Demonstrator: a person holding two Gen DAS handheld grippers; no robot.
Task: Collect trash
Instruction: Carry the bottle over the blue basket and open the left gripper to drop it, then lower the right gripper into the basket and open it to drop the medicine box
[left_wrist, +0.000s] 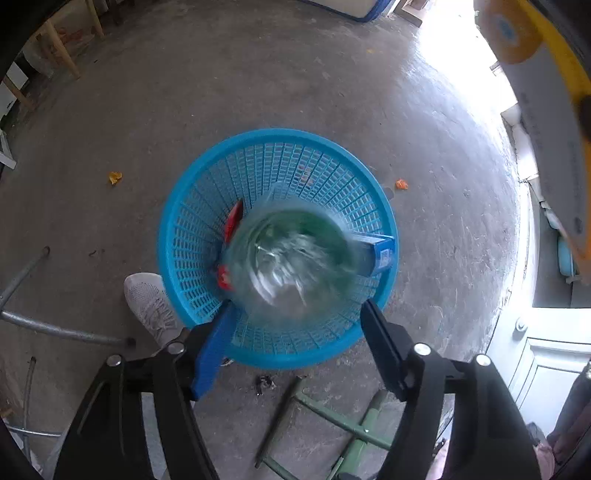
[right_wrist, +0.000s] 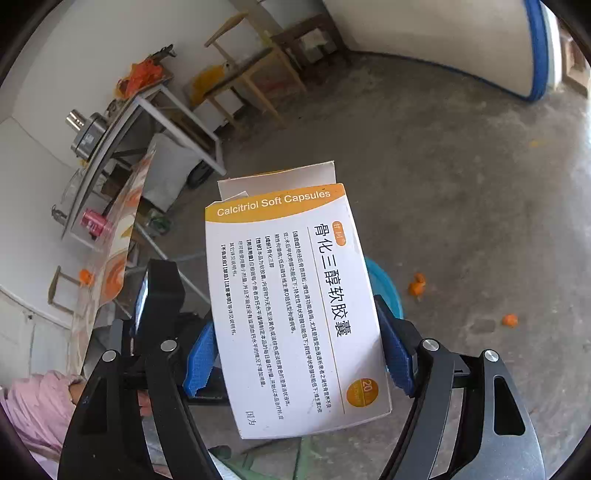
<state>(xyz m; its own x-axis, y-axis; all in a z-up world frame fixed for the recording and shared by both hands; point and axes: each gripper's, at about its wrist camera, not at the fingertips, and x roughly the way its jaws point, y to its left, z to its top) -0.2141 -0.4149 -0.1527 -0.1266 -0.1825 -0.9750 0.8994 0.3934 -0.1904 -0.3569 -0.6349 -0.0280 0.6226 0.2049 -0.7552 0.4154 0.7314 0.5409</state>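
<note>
A blue mesh basket (left_wrist: 207, 206) stands on the concrete floor. My left gripper (left_wrist: 297, 317) is open above its near rim. A clear green-tinted plastic bottle (left_wrist: 291, 258) is blurred just beyond the fingertips, over the basket, apart from both pads. Red wrappers (left_wrist: 232, 221) and a blue box (left_wrist: 380, 253) lie in the basket. My right gripper (right_wrist: 295, 354) is shut on a white and orange medicine box (right_wrist: 291, 302) labelled Calcitriol Soft Capsules, held up above the floor. The same box shows at the top right of the left wrist view (left_wrist: 546, 110).
Orange scraps lie on the floor left (left_wrist: 115, 177) and right (left_wrist: 401, 184) of the basket, and in the right wrist view (right_wrist: 417, 284). A white shoe (left_wrist: 151, 304) stands beside the basket. A green stool frame (left_wrist: 332, 421) lies near. Tables and wooden stools (right_wrist: 243, 85) stand by the wall.
</note>
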